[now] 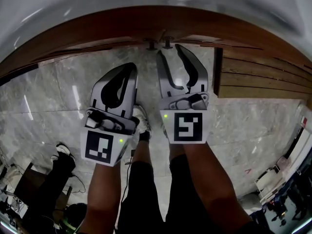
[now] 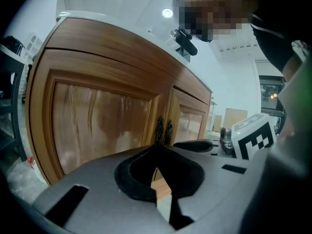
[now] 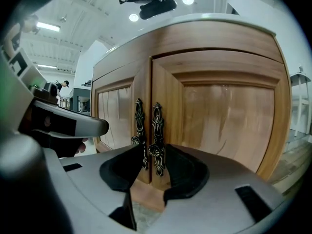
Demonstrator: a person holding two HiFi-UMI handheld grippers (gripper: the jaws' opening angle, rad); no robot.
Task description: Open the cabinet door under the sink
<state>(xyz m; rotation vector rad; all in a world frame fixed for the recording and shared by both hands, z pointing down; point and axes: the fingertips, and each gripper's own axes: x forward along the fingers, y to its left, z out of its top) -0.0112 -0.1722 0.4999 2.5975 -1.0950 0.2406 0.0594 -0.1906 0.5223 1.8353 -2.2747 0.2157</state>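
Right grey plastic gripper, jaws apart and touching nothing, frames two ornate dark metal handles where the glossy brown wooden cabinet doors meet, both closed; left gripper, jaws together, hangs just beside.

We see right gripper jaws apart, the right door ornate handle in the gap, pads not pressing on it. Twin handle just beside it on left door. Both wooden doors shut. Left gripper at left edge
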